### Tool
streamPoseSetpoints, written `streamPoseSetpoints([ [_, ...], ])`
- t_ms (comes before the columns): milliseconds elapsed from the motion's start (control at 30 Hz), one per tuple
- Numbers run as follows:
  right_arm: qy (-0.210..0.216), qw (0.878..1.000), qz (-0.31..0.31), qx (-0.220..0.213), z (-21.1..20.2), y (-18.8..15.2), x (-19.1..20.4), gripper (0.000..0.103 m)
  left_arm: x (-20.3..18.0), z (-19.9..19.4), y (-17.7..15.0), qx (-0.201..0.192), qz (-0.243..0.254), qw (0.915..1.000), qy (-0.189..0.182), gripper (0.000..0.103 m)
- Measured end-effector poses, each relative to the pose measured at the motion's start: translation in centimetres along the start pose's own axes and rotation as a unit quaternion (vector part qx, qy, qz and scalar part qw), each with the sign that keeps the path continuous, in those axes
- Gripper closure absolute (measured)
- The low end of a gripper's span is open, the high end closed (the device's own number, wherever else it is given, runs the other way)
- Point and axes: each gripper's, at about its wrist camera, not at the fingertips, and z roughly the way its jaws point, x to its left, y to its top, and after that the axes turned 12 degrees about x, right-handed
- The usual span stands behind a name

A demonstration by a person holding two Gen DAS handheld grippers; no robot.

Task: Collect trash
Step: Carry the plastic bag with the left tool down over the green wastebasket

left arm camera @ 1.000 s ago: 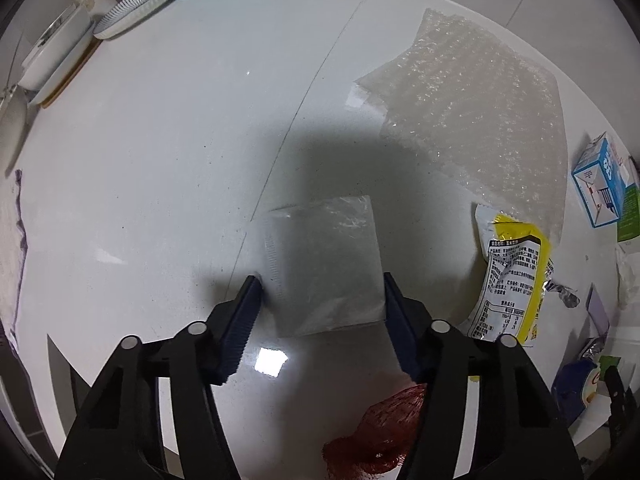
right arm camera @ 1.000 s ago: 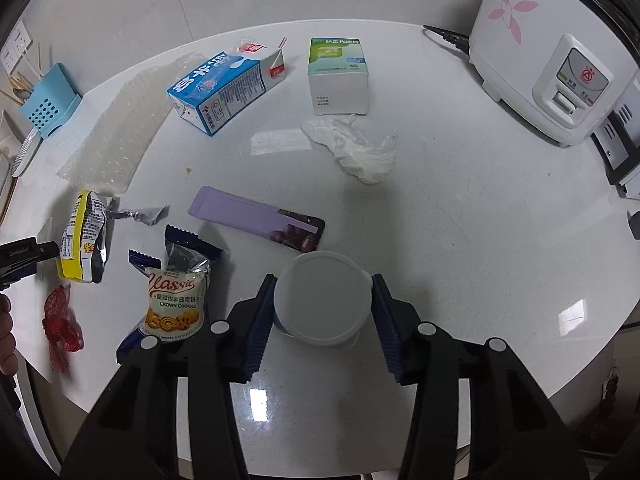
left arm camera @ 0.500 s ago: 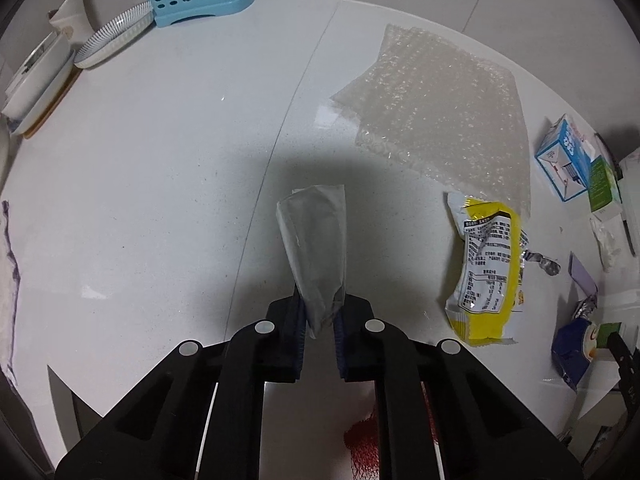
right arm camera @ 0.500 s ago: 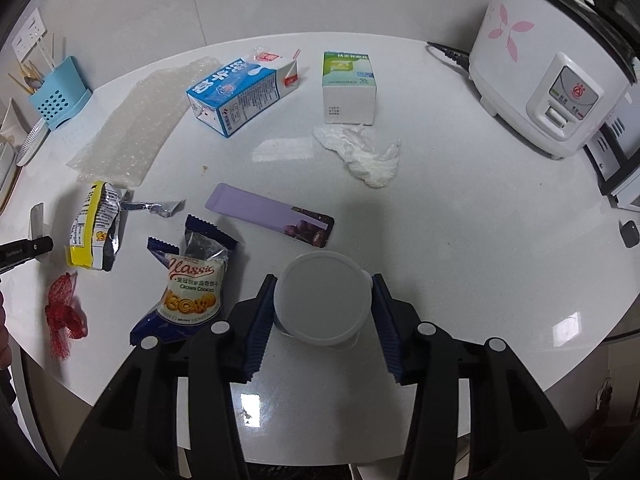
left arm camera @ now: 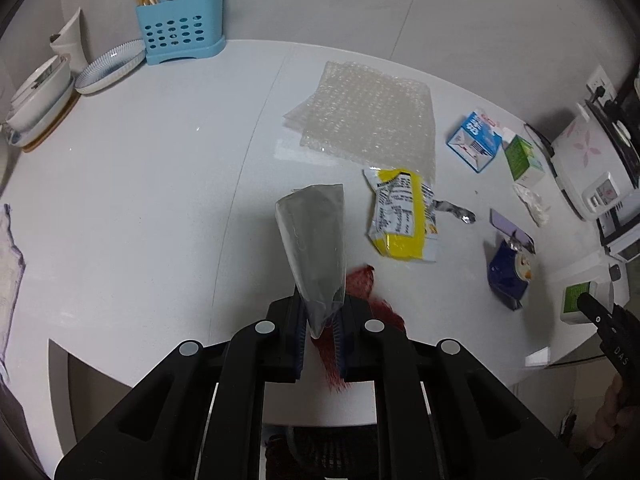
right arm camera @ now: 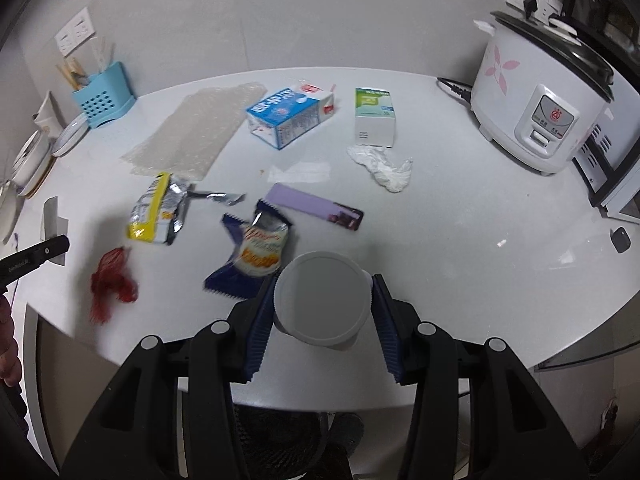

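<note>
**Both grippers loaded, off the counter**

Currently left gripper is pinched tight on a clear plastic bag, held above the white counter. Red mesh netting lies under it, yellow wrapper beside. Right gripper clamps a white lidded cup, raised near the counter's front edge.

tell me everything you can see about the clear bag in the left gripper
The clear bag is a small, flat pouch of thin, see-through plastic, apparently empty. The left gripper is shut on its lower corner, so it fans wider away from the fingers, its far edge straight. It hangs clear of the table, touching only the pads.
</note>
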Motion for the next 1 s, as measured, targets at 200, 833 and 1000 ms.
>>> streamPoseSetpoints([
  [200, 0.031, 0.999, -0.026, -0.003, -2.1, -4.2, 2.1, 0.058, -1.4, -1.4, -5.8, 0.008, 0.034, 0.9993, -0.013, 0.093],
  [833, 0.07, 0.99, -0.103, 0.073, 6.3, -18.1, 8.9, 0.058, -2.4, 7.1, -18.8, 0.07, 0.11, 0.9911, -0.028, 0.093],
  [1000, 0.065, 0.985, -0.11, 0.115, 11.4, -19.7, 10.7, 0.058, -2.0, 10.3, -20.7, 0.099, 0.113, 0.9881, -0.032, 0.093],
])
